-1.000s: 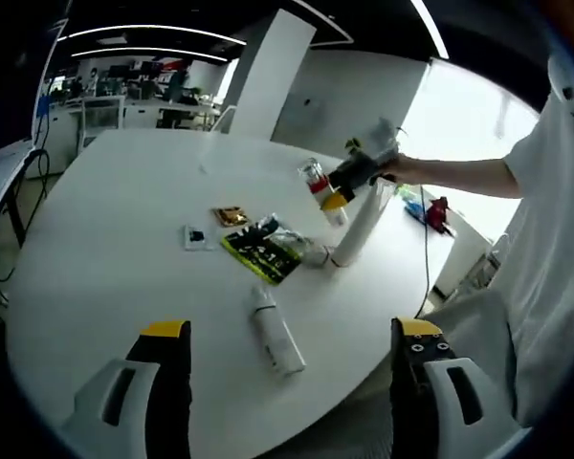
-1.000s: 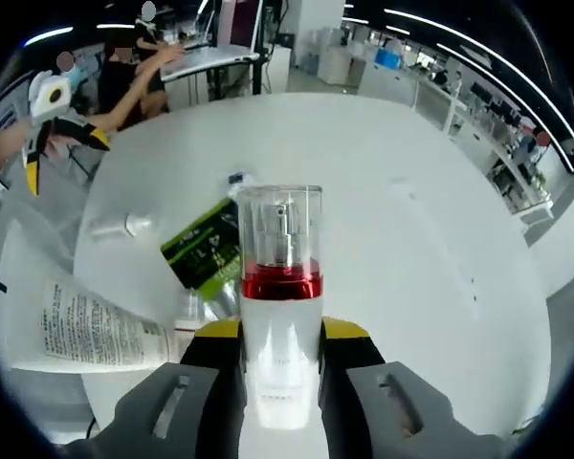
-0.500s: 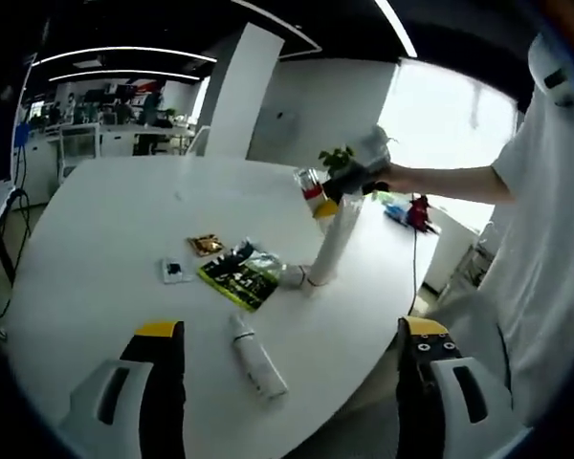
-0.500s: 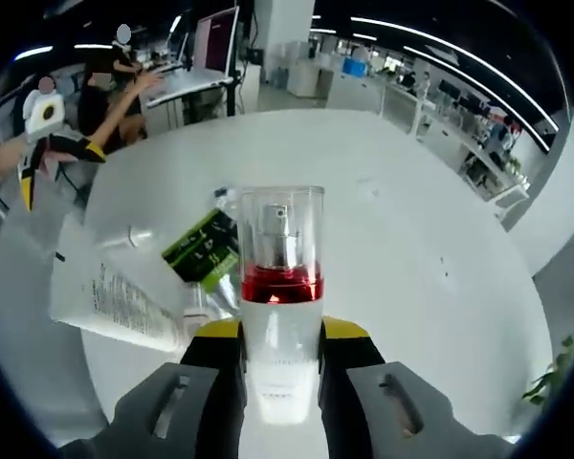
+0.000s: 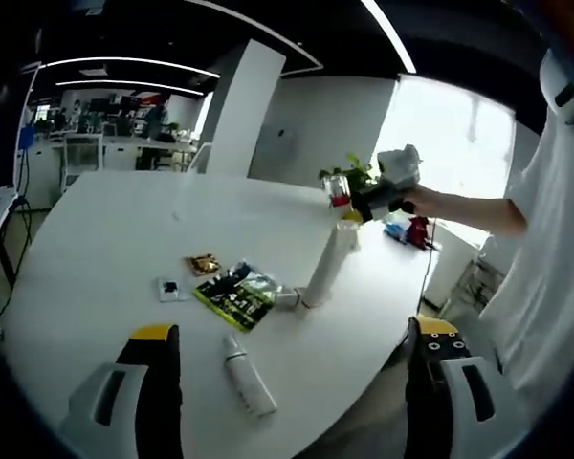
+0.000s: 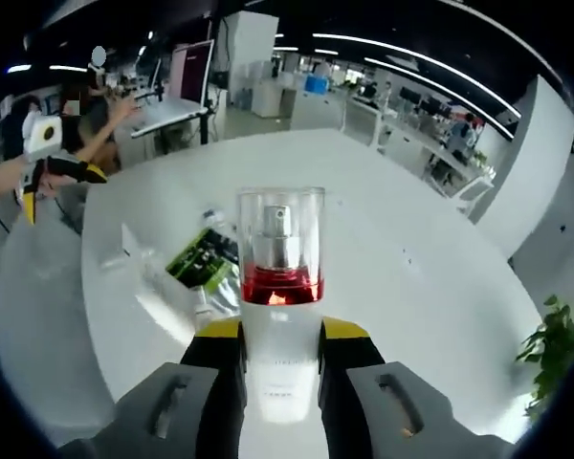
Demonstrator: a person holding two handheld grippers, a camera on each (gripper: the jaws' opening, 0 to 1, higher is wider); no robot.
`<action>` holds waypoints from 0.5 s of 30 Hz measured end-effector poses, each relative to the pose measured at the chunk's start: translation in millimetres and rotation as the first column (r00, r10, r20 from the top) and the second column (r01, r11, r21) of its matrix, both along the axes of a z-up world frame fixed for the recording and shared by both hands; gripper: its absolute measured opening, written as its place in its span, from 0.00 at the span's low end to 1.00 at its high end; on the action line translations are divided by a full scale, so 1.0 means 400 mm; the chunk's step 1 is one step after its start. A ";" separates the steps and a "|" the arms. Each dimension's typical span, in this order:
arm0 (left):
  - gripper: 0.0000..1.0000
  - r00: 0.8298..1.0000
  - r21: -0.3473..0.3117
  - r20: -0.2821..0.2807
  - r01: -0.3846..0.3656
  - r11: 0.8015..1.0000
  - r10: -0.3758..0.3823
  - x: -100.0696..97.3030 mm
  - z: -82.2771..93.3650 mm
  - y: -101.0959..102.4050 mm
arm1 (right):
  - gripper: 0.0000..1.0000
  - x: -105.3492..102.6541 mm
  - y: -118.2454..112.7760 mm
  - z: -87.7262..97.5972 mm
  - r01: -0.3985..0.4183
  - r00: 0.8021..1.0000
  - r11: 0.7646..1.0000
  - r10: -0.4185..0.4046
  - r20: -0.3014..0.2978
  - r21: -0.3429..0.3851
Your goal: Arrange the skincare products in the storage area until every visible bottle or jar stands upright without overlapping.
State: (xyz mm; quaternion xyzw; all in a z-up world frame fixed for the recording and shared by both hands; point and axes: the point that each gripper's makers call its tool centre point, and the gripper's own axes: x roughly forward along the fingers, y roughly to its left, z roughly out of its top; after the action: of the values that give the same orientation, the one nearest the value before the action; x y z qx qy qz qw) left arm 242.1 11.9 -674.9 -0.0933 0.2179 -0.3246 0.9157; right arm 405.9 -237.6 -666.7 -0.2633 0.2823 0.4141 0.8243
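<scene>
While the right gripper has its jaws clamped on the white body of the pump bottle, just below its red band and clear cap, the bottle hangs upright and clear of the surface, well above the other products. The step in hand looks like setting this bottle down standing, and doing it well means lowering it straight, keeping it vertical until its base sits flat on a bare patch, and only then letting the jaws part. A spot away from the tall white tube seems wise, since that tube stands on its cap end, tilted, and a nudge could topple it. Beside the tube lie a green sachet and a small dark sachet, with a white bottle on its side nearer the edge, not yet stood up. The left gripper hovers over that edge with its jaws wide apart, holding nothing.
</scene>
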 end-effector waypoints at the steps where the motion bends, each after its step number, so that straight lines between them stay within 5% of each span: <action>1: 0.93 1.000 0.001 0.000 0.005 1.000 -0.005 -0.002 0.001 -0.004 | 0.27 -0.008 -0.006 0.004 0.009 1.000 1.000 -0.009 0.003 0.003; 7: 0.89 0.999 -0.001 0.001 0.039 0.999 -0.039 -0.003 0.006 -0.031 | 0.27 -0.064 -0.042 0.023 0.089 0.996 0.996 -0.090 0.015 0.025; 15: 0.88 0.993 -0.043 0.026 0.119 0.992 -0.118 -0.004 0.065 -0.092 | 0.27 -0.170 -0.055 0.069 0.231 0.972 0.970 -0.233 0.029 0.079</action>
State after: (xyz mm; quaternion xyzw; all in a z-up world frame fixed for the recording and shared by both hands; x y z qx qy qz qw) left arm 240.3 -25.1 -649.0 -0.0967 0.2050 -0.3843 0.8950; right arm 337.8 -259.7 -639.1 -0.2049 0.2797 0.3202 0.8816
